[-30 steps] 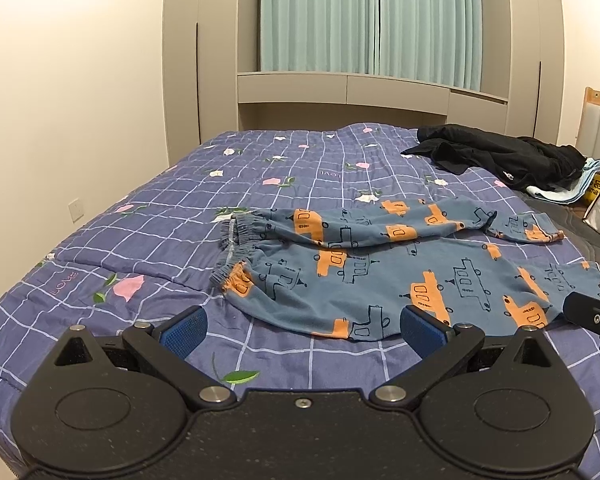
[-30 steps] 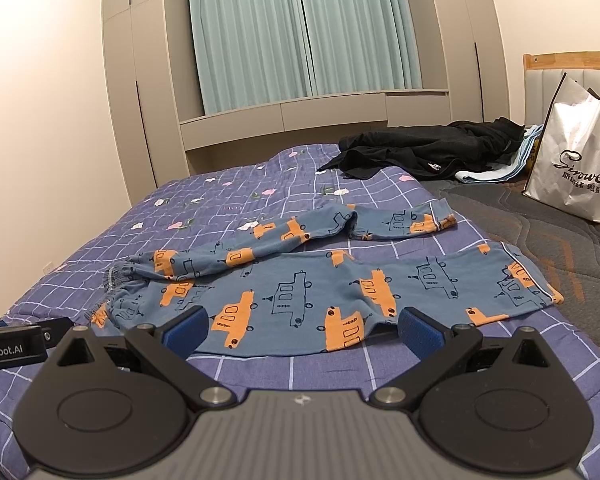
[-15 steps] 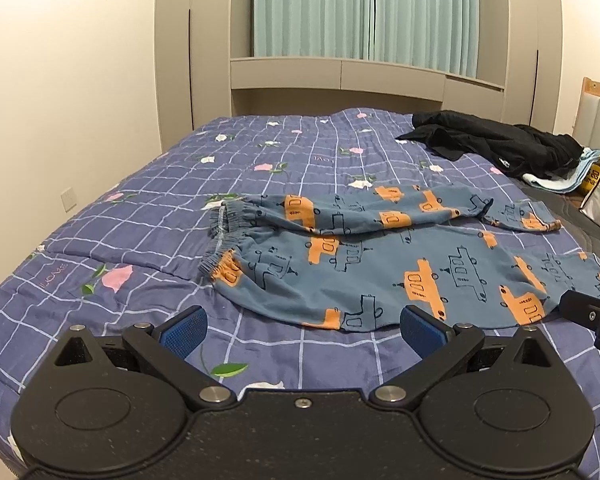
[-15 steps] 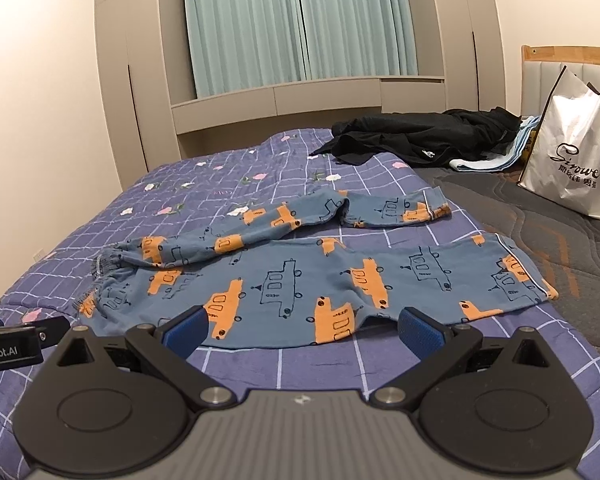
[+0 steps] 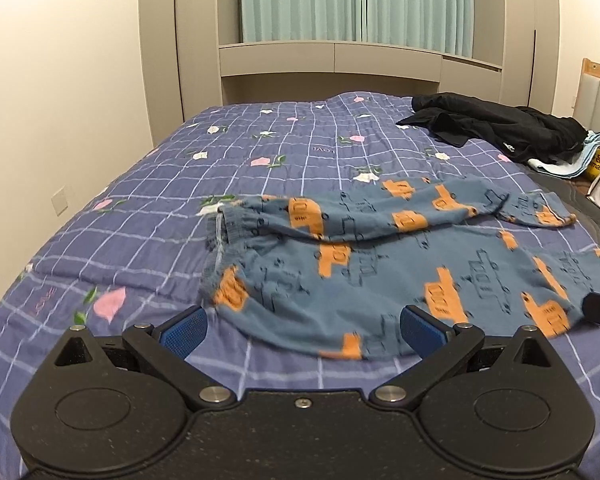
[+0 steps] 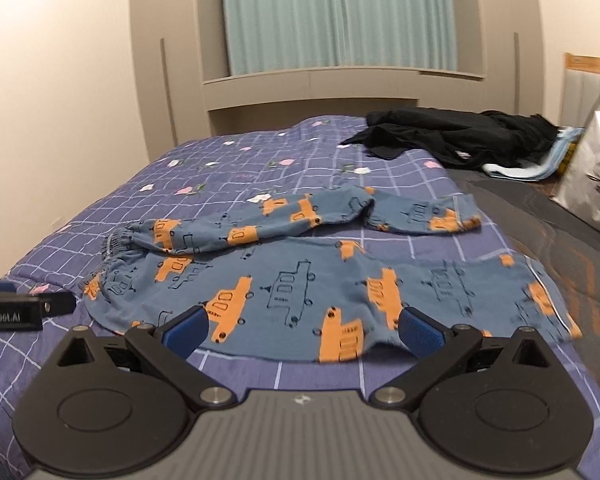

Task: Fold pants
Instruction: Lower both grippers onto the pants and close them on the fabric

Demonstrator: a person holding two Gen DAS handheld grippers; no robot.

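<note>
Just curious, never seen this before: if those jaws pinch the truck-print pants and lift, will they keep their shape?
Probably not. The pants lie limp and wrinkled on the bedspread, so they would likely droop. One leg is already bent, suggesting thin, light cloth.

Blue truck-print pants (image 5: 380,272) unfolded on bed

Purple checked quilt (image 5: 308,168); black clothes (image 6: 452,136) heaped far right; white bag (image 6: 596,184) beside them; teal curtains (image 5: 356,0).

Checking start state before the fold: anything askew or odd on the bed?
The pants are not flat: the far leg is bunched and kinked midway, bending away from the flat near leg. Nothing looks torn or spilled. Both grippers, left and right, are open.
</note>
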